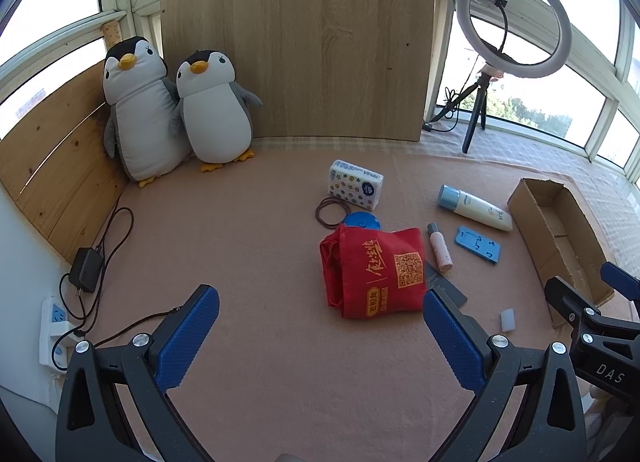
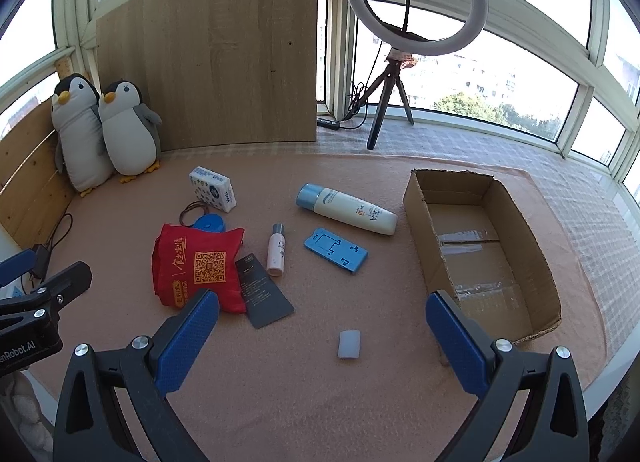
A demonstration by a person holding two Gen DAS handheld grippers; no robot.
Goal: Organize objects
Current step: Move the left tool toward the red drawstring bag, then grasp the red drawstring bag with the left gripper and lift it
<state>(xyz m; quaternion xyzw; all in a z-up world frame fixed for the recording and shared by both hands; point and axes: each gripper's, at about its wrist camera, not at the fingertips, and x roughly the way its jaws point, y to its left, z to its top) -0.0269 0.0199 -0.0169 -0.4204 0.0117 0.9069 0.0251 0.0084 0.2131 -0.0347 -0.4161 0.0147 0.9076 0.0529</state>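
A pink felt mat point(image 2: 320, 382) covers the desk. On it, left of the open cardboard box point(image 2: 480, 246), lie a sunscreen tube point(image 2: 348, 210), blue holder point(image 2: 336, 250), small bottle point(image 2: 276, 250), dark card point(image 2: 264, 294), red bag point(image 2: 196, 266), tissue pack point(image 2: 212, 188) and a pale eraser-like block point(image 2: 349, 344).

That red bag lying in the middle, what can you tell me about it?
The red bag looks like thin fabric, folded flat and slightly crumpled, lying on the pinkish mat. Its face carries an orange QR code, yellow Chinese writing and a yellow logo. Its far edge covers part of a blue round object, and its near right corner lies over a dark card. Neither gripper touches it.
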